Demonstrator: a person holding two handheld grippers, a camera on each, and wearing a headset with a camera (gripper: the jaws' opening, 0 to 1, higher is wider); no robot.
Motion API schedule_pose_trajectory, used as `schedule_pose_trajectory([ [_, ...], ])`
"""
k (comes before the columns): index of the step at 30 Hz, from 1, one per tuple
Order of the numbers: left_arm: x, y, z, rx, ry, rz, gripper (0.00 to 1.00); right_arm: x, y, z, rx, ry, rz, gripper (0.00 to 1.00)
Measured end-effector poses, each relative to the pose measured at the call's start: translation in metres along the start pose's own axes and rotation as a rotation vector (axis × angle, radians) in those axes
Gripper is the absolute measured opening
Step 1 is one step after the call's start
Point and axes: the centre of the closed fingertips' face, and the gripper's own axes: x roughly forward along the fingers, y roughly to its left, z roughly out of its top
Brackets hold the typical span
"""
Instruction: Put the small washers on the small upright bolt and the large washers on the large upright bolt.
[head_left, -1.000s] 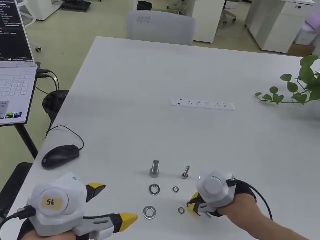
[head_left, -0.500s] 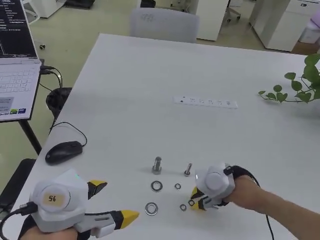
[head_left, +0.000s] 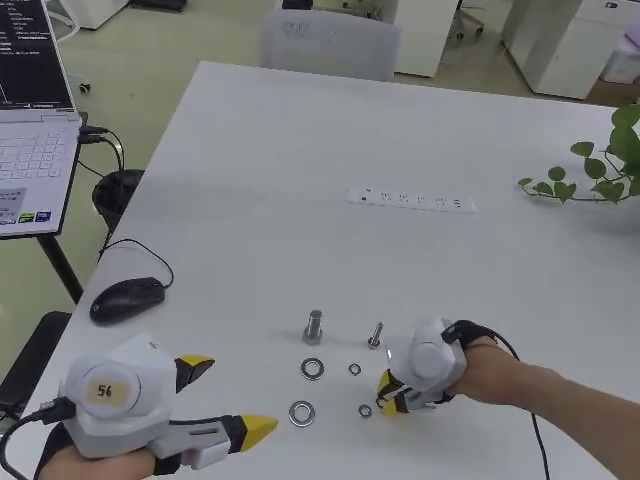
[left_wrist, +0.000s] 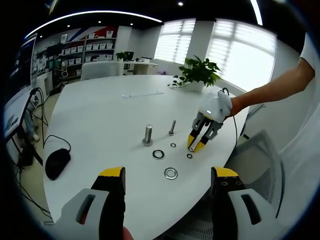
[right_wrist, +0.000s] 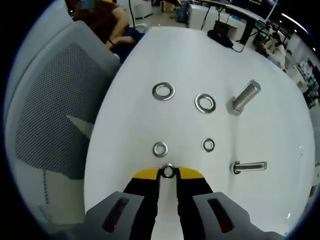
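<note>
Steel hardware sits toward the near edge of the white table (head_left: 300, 180). The large bolt (head_left: 313, 327) stands on its hex head, and the small bolt (head_left: 375, 335) stands upright just to its right, both shanks bare. A large washer (head_left: 312, 369) lies flat just in front of the large bolt, and a second large washer (head_left: 301, 412) lies nearer still. A small washer (head_left: 354, 369) lies in front of the small bolt, and a second small washer (head_left: 365, 410) sits just left of the right gripper's tips. All are dull silver rings, apart from one another. Around them: a black mouse (head_left: 127, 298) with its cable to the left, a laptop (head_left: 30, 150) off the table's left edge, a white power strip (head_left: 412, 200) at mid-table, a green plant (head_left: 600, 170) far right and a grey chair (head_left: 330, 45) at the far side. The right gripper (head_left: 386, 392) points down and left, low over the table near the small bolt, its yellow-tipped jaws nearly together and pinching a third small washer (right_wrist: 168, 171) at the very tips. The left gripper (head_left: 228, 397) hangs at the near left, jaws wide apart and holding nothing, facing the washers.
</note>
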Motion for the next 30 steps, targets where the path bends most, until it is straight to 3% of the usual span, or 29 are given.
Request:
schedule_pose_trajectory([
  [4,0.000,-0.001,0.002,0.005,0.000,-0.001,0.69,-0.001,-0.001,0.000,0.115,-0.016,-0.039,0.13],
  [11,-0.001,0.000,-0.001,0.001,0.003,-0.001,0.69,-0.002,-0.002,0.000,0.228,-0.075,-0.079,0.13],
  [30,-0.001,0.002,-0.002,-0.007,0.005,0.004,0.69,-0.012,-0.012,0.007,0.353,-0.162,-0.156,0.13],
])
